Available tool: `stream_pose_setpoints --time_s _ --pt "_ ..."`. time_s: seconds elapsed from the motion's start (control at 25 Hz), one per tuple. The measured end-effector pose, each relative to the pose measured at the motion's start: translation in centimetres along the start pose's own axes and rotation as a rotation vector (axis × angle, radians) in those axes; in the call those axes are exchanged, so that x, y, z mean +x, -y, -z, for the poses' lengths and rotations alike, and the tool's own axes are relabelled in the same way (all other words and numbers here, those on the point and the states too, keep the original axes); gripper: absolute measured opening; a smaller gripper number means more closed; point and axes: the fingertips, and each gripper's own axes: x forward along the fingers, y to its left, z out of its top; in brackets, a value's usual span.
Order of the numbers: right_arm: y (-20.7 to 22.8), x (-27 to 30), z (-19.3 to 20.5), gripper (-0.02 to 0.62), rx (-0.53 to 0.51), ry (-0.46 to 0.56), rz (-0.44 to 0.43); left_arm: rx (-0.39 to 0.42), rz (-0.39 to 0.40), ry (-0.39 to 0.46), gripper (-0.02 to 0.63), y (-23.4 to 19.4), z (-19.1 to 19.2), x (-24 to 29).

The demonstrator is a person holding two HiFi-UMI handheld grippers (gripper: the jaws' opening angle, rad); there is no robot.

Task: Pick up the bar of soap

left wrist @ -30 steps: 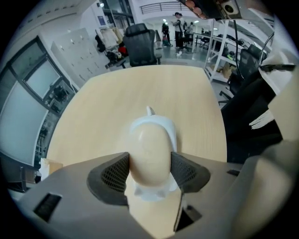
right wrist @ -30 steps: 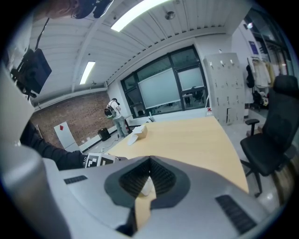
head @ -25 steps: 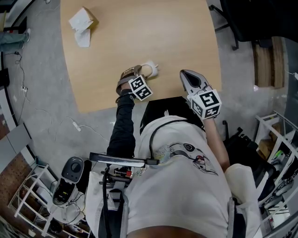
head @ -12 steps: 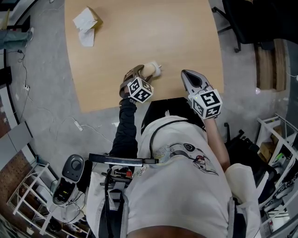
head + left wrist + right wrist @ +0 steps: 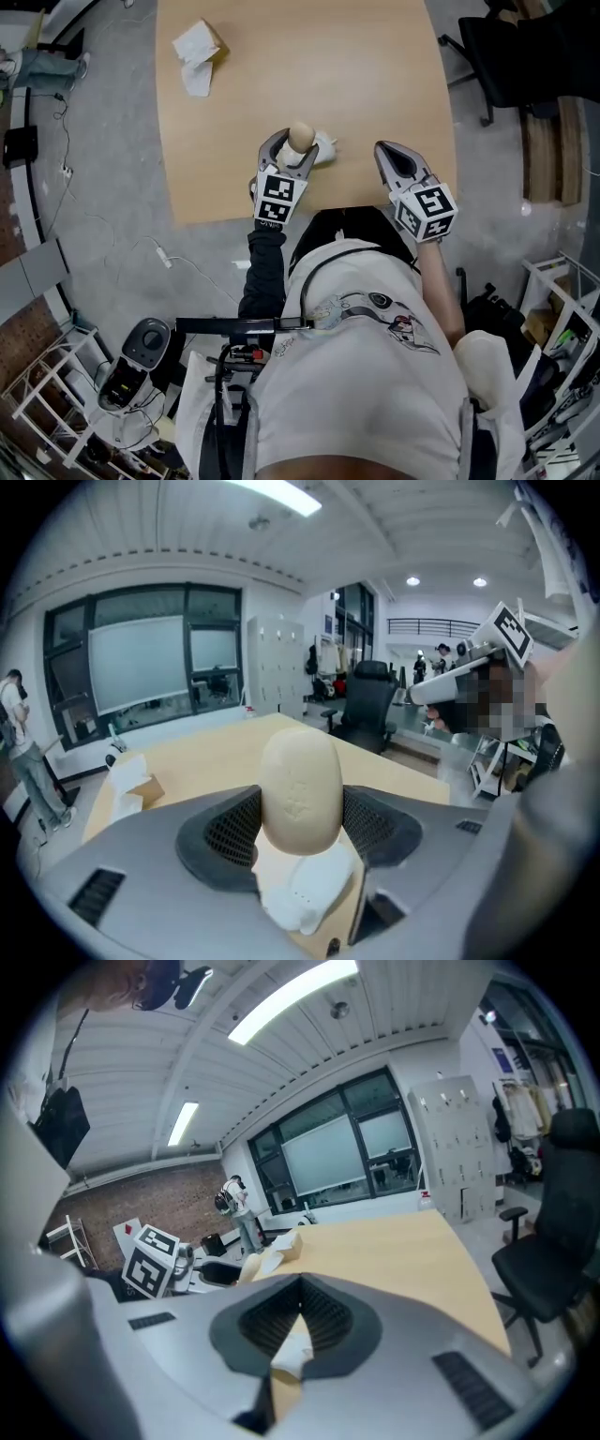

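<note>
The bar of soap [image 5: 300,134] is a beige oval, standing on end between the fingers of my left gripper [image 5: 298,142], which is shut on it. In the left gripper view the soap [image 5: 300,789] hangs clear above a white soap dish [image 5: 305,892] lying on the wooden table [image 5: 216,757]. That dish [image 5: 325,148] sits just right of the gripper in the head view. My right gripper [image 5: 383,148] rests shut and empty near the table's front edge, right of the dish. Its closed jaws [image 5: 300,1288] point across the tabletop.
A crumpled tissue with a small cardboard box [image 5: 200,42] lies at the table's far left corner. The table [image 5: 309,66] is bare wood otherwise. A black office chair [image 5: 553,1241] stands off the table's right side, and shelving and cables crowd the floor around.
The left gripper closed round the soap at the dish and raised it, so the bar now stands above the dish. The right gripper stayed put.
</note>
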Motion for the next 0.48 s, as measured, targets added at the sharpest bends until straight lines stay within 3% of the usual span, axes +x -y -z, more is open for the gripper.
stream_pose_setpoints --time_s 0.36,0.48 --pt "-2.3 -0.3 -5.3 0.003 -0.046 0.128 -0.049 -0.169 -0.115 0.309 0.258 -2.3 -8.3 -6.7" --pt "-3.1 -0.8 -8.0 0.003 -0.036 0.187 -0.069 -0.177 -0.148 0.386 0.258 -2.8 -10.8 -9.0"
